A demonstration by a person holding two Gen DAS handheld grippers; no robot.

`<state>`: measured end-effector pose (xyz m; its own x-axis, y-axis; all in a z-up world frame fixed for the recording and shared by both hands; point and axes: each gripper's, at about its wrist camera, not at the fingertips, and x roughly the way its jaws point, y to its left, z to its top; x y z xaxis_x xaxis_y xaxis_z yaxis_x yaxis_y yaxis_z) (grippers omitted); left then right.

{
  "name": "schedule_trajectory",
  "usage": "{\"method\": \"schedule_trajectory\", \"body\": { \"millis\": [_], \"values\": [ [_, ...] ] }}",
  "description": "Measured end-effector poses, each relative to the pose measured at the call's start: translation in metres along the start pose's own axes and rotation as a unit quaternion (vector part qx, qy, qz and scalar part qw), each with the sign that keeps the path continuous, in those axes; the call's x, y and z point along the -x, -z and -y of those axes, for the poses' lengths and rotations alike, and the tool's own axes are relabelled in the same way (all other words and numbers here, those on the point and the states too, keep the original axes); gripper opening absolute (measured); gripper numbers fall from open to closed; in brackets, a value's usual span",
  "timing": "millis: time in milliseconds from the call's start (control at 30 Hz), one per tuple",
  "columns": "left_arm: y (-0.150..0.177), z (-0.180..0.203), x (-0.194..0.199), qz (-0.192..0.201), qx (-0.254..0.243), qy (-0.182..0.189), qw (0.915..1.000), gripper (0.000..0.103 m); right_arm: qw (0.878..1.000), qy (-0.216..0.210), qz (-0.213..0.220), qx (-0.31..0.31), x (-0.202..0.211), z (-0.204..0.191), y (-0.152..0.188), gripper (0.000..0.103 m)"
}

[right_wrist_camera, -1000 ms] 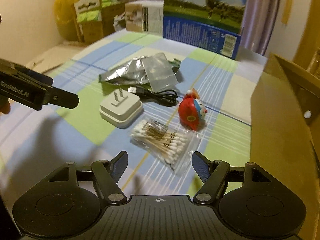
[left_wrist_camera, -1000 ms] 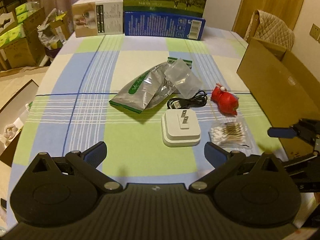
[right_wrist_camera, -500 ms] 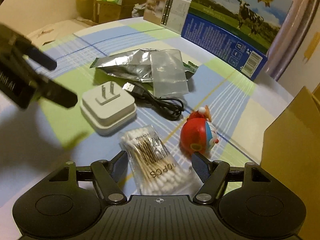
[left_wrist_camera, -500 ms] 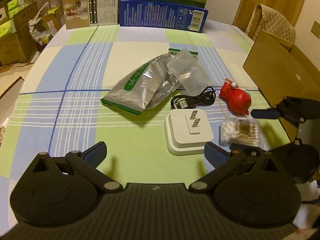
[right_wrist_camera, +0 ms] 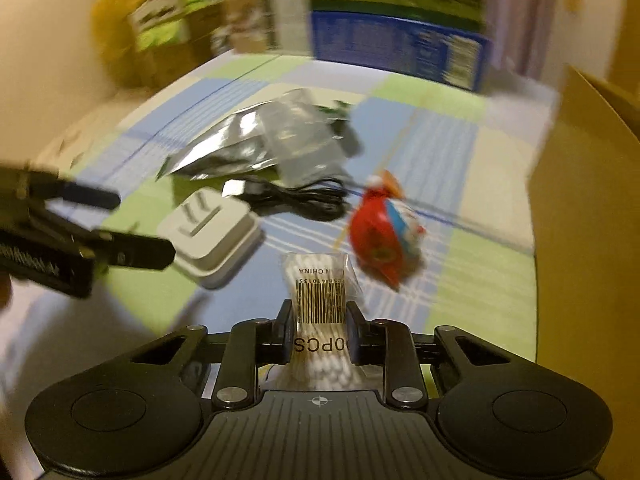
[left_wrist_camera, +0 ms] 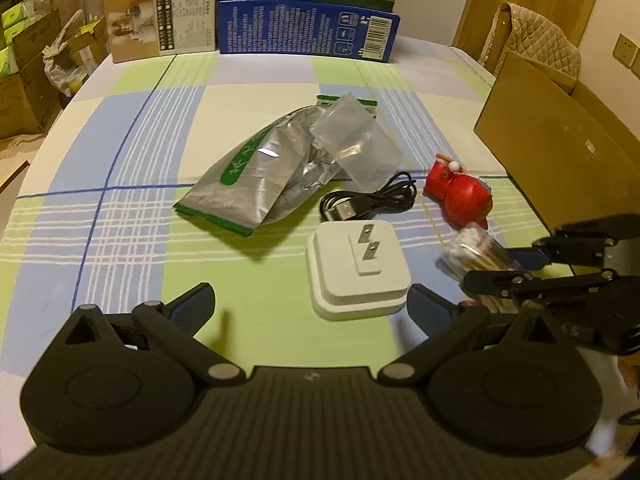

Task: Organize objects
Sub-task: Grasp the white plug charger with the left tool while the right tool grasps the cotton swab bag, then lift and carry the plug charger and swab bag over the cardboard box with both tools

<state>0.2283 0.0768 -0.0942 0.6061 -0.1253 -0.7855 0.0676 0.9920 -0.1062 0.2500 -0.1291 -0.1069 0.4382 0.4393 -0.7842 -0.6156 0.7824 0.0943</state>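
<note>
On the checked table [left_wrist_camera: 120, 184], going from big to small, your carton [left_wrist_camera: 560, 152] stands open at 2 o'clock in the left wrist view. The foil bag [left_wrist_camera: 256, 176] lies near the centre, with the charger [left_wrist_camera: 360, 272] at 5 o'clock from it and the cable [left_wrist_camera: 372, 202] between the two. The red toy [left_wrist_camera: 460, 194] sits at 3 o'clock from the cable.

Your right gripper [right_wrist_camera: 318, 330] is closing on the swab pack [right_wrist_camera: 320, 284], and the pads [right_wrist_camera: 282, 330] already press the pack from both sides near its printed end. In the left wrist view, the pack sits at 3 o'clock from the charger, just below the toy.

Your left gripper [left_wrist_camera: 308, 304] stands wide open with nothing between its fingers, hovering over the cloth with the charger just ahead.

To do this step well, I judge you should finish the squeeze before you lift, because the slick film may slide out. Lift straight up first, since the toy lies close at 1 o'clock and a sideways drag could knock it. Then swing toward the carton, probably the place to drop it, and keep clear of your left gripper at 9 o'clock.
</note>
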Motion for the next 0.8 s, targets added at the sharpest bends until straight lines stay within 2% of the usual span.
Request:
{"method": "schedule_trajectory", "body": {
  "millis": [100, 333, 400, 633, 800],
  "values": [
    [-0.003, 0.007, -0.007, 0.004, -0.003, -0.001, 1.0, 0.093, 0.999, 0.002, 0.006, -0.038, 0.005, 0.007, 0.004, 0.022],
    [-0.01, 0.027, -0.027, 0.012, -0.016, -0.005, 0.9998, 0.082, 0.997, 0.014, 0.013, -0.074, 0.01, 0.021, 0.006, 0.022],
    [-0.011, 0.031, -0.031, 0.013, -0.024, -0.015, 0.9995, 0.075, 0.996, 0.012, 0.014, -0.085, 0.01, 0.024, 0.006, 0.022],
    [-0.009, 0.038, -0.042, -0.003, -0.039, -0.026, 0.9989, 0.062, 0.996, 0.02, 0.017, -0.081, 0.009, 0.022, 0.007, 0.022],
    [0.0, 0.039, -0.032, -0.011, -0.044, -0.028, 0.9986, 0.061, 0.997, 0.028, 0.013, -0.067, 0.013, 0.013, 0.014, 0.023]
  ]
}}
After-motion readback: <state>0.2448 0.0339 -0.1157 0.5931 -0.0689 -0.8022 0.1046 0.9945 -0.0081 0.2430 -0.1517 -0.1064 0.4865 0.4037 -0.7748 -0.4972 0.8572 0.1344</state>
